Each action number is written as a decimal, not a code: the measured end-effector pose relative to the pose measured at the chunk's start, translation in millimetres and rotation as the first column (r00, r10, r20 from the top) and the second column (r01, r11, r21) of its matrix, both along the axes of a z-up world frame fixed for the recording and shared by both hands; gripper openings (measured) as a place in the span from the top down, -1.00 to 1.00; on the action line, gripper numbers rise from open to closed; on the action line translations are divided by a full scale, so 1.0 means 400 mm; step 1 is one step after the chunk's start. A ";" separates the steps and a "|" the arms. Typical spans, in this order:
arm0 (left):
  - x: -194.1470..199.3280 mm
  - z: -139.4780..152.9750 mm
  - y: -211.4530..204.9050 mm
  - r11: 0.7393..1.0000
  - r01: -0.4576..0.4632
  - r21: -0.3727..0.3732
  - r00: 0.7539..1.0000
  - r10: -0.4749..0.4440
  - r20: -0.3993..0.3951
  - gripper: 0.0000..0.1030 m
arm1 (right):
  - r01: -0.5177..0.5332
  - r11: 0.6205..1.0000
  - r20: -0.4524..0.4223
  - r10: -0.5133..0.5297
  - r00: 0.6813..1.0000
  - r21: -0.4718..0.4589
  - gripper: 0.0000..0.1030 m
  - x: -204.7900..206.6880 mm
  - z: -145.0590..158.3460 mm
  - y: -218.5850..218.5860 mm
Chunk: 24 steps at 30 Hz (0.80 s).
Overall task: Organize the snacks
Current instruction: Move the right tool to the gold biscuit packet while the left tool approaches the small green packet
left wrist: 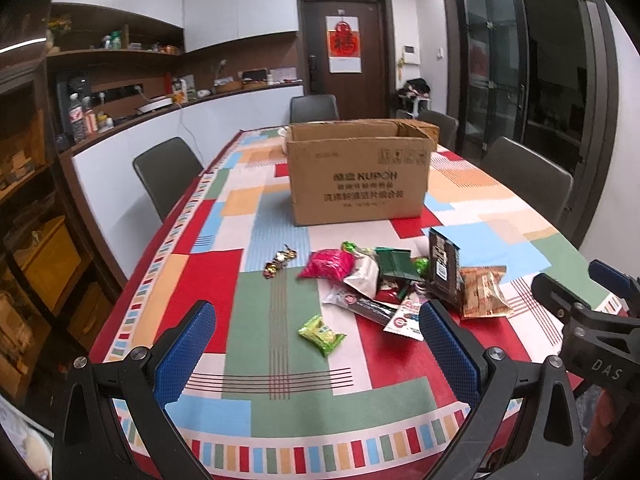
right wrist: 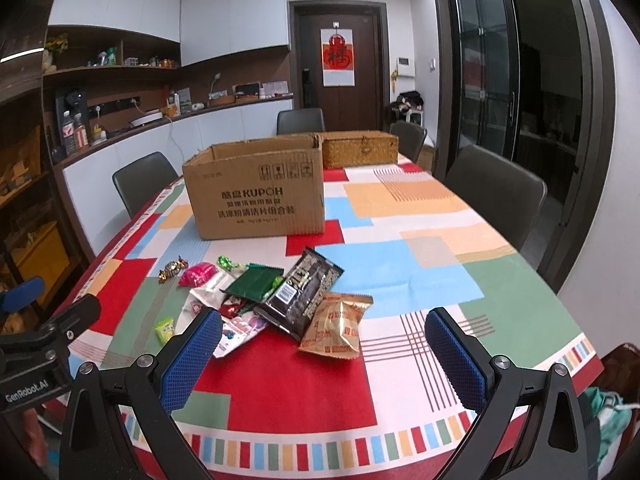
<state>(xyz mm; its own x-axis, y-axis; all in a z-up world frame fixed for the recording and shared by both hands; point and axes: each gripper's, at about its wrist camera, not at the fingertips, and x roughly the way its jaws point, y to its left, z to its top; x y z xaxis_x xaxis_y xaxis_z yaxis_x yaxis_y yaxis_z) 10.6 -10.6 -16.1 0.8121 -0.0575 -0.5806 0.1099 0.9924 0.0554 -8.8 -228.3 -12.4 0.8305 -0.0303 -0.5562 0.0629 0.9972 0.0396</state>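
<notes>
A pile of snack packets lies on the colourful tablecloth: a pink bag (left wrist: pixel 329 264) (right wrist: pixel 197 273), a dark green packet (left wrist: pixel 394 263) (right wrist: pixel 252 281), a tall black packet (left wrist: pixel 443 270) (right wrist: pixel 302 292), an orange-gold bag (left wrist: pixel 482 292) (right wrist: pixel 335 327), a small lime packet (left wrist: pixel 321 334) (right wrist: pixel 165 329) and a gold candy (left wrist: pixel 280 260) (right wrist: pixel 173 269). An open cardboard box (left wrist: pixel 358 178) (right wrist: pixel 260 196) stands behind them. My left gripper (left wrist: pixel 316 344) is open and empty, above the lime packet. My right gripper (right wrist: pixel 324 342) is open and empty, around the orange-gold bag's near side.
A woven basket (right wrist: pixel 360 148) sits behind the box. Grey chairs (left wrist: pixel 166 172) (right wrist: pixel 494 194) ring the table. A counter with bottles (left wrist: pixel 82 114) runs along the left wall. The table's near edge (right wrist: pixel 320 446) is just below my grippers.
</notes>
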 end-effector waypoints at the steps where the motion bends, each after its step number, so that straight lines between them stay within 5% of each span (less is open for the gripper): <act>1: 0.004 -0.003 -0.003 1.000 0.009 0.006 1.000 -0.009 -0.002 -1.00 | 0.000 1.000 -0.009 0.000 1.000 0.003 -0.99 0.005 -0.008 -0.005; 9: 0.029 -0.028 -0.053 0.995 0.084 0.060 0.996 -0.085 0.012 -0.95 | -0.010 1.000 -0.074 0.012 0.997 0.029 -0.99 0.043 -0.050 -0.024; 15: 0.049 -0.048 -0.049 0.996 0.050 0.074 0.998 -0.052 0.031 -0.78 | -0.021 0.999 -0.127 0.027 0.991 0.047 -0.97 0.083 -0.088 -0.029; 24: 0.120 -0.109 -0.022 0.999 0.006 0.035 0.997 -0.003 -0.079 -0.52 | 0.010 1.000 -0.138 -0.007 0.990 0.020 -0.90 0.156 -0.111 -0.025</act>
<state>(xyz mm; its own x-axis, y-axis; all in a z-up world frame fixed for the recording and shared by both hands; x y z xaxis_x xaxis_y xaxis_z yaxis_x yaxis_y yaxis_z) 58.6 -19.3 -59.8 0.7638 -0.0395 -0.6443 0.1196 0.9895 0.0811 53.5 -238.3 -56.7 0.7455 -0.0238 -0.6661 0.0774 0.9957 0.0510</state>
